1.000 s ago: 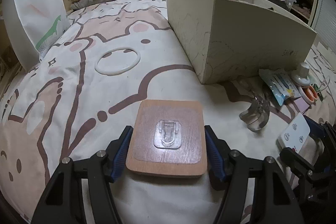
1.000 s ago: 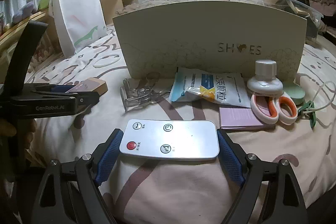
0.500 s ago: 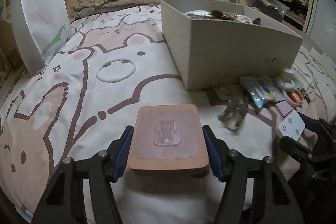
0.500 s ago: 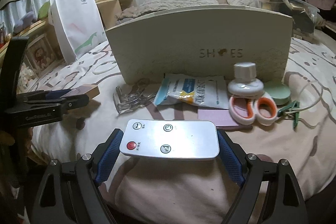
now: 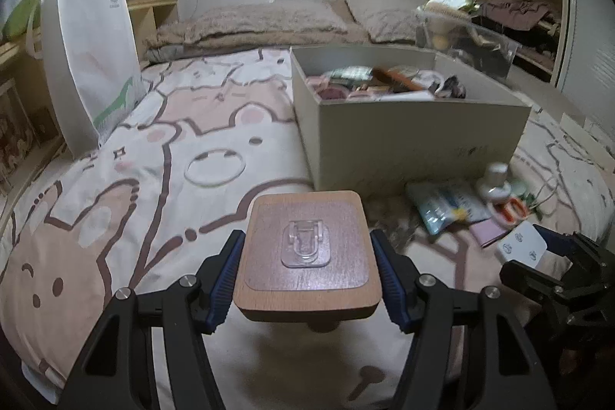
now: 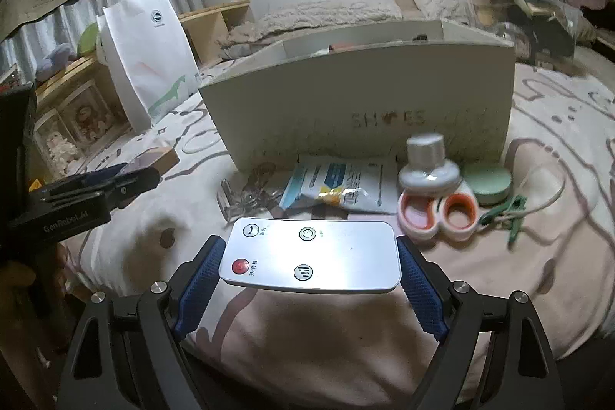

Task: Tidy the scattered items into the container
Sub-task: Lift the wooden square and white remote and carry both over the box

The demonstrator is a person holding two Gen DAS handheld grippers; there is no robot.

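Both clamped | left hand-held gripper [image 5: 307, 269]: wooden block [image 5: 307, 252] | right hand-held gripper [image 6: 309, 279]: remote [image 6: 311, 256]

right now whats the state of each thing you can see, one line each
left gripper: shut on the wooden square block
wooden square block with clear hook: held level above the bed
right gripper: shut on the remote
white flat remote: held, buttons up
beige open-top box: upright, partly filled
orange-handled scissors: lying flat, closed
blue-white packet: lying flat on the bed
white paper bag: standing upright
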